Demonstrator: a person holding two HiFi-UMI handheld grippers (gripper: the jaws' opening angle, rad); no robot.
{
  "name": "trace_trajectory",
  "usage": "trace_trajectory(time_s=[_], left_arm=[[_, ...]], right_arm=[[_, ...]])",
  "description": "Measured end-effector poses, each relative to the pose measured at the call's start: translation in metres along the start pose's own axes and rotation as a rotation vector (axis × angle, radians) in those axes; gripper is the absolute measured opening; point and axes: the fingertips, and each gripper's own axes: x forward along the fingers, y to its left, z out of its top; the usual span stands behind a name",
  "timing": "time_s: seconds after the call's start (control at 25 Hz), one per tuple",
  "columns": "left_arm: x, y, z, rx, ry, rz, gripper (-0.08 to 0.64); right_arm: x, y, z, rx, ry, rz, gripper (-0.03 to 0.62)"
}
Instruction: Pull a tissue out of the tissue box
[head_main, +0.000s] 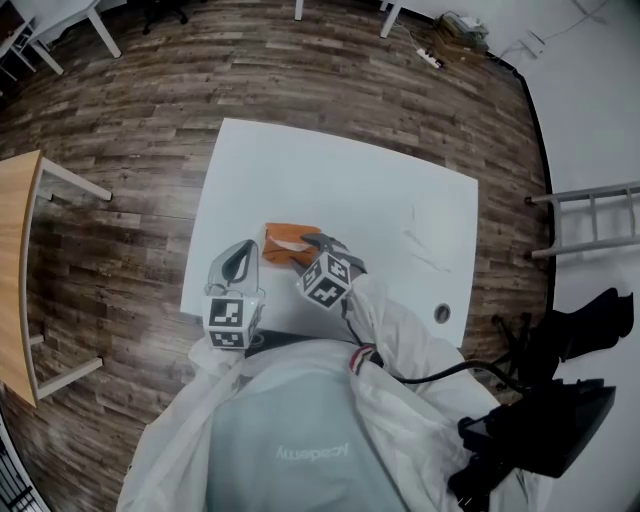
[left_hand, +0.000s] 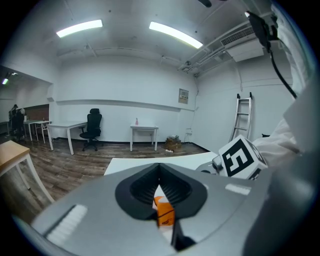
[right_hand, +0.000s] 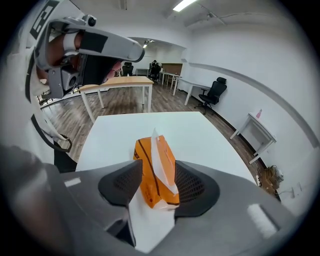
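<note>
Box (right_hand: 150, 177) sits mid-table (right_hand: 200, 130), tissue (right_hand: 161, 155) poking up. R gripper (right_hand: 159, 184) jaws spread, straddling tissue, no pinch yet. L gripper (left_hand: 159, 167) jaws pressed together, empty, beside box. Risk: nothing pins box, so pull prob lifts it too; low bite grabs cardboard.

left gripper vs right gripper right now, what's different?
Jaws: the left gripper is shut with nothing in it; the right gripper is open, and the tissue sticking up from the tissue box shows between its jaws. Pose: the left gripper points nearly level beside the box; the right gripper tilts down over it. Shared: neither grips anything.
</note>
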Motion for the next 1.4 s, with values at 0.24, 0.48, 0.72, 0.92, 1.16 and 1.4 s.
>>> trace_trajectory(time_s=[0.24, 0.48, 0.72, 0.92, 1.16, 1.4], left_arm=[[-0.002, 0.001, -0.002, -0.007, 0.004, 0.012, 0.0], [-0.004, 0.002, -0.003, -0.011, 0.008, 0.019, 0.0], [-0.008, 0.001, -0.005, -0.012, 0.013, 0.026, 0.0], [-0.01, 0.003, -0.006, -0.016, 0.014, 0.035, 0.0], [-0.011, 0.003, -0.01, -0.021, 0.021, 0.042, 0.0], [-0.009, -0.003, -0.019, -0.028, 0.061, 0.014, 0.0]], right_arm=[[0.005, 0.005, 0.003, -0.034, 0.005, 0.009, 0.189], [0.011, 0.003, 0.006, -0.039, 0.002, -0.004, 0.148], [0.015, 0.0, 0.001, -0.043, 0.017, -0.012, 0.111], [0.018, 0.0, -0.001, -0.046, 0.027, -0.016, 0.085], [0.019, -0.003, -0.003, -0.042, 0.025, -0.031, 0.043], [0.019, -0.006, -0.004, -0.041, 0.024, -0.042, 0.016]])
